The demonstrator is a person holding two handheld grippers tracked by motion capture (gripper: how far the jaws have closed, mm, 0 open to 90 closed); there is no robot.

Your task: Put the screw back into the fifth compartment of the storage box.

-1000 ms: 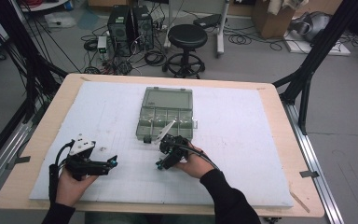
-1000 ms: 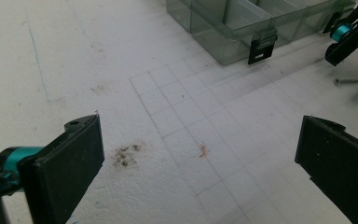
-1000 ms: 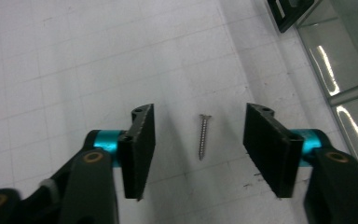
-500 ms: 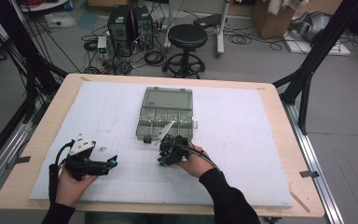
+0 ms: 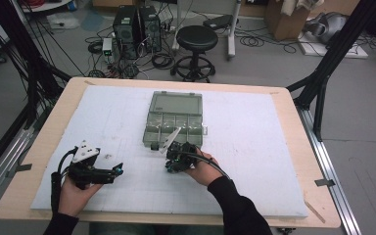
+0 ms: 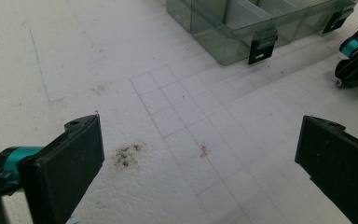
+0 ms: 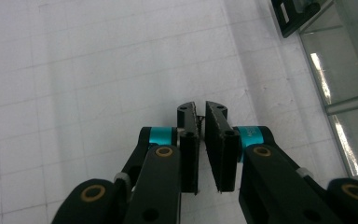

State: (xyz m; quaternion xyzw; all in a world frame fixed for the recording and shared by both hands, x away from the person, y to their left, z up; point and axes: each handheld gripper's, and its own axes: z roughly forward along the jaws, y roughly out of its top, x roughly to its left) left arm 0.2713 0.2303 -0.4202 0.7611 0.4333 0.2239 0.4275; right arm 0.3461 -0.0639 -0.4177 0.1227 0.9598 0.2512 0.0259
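Clear grey-green plastic for the compartment box (image 5: 175, 120), smooth and glossy, with glints along its walls; black plastic latches (image 6: 262, 45). Matt white foam-like sheet (image 5: 254, 147), faintly gridded, scuffed with dark specks. Pale bare wood at the table rim (image 5: 301, 132), matt. Matt black pads on the right gripper (image 7: 203, 122), with teal anodised metal collars and brassy pins.

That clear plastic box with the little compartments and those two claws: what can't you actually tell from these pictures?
- Compartment box: high view too small to show contents; both gripper views cut it off at their edges.
- Right gripper: jaws have just been closing, nearly together; a dark speck at the tips is too small to identify.
- Left gripper: open over bare mat; picture edges crop its jaws.
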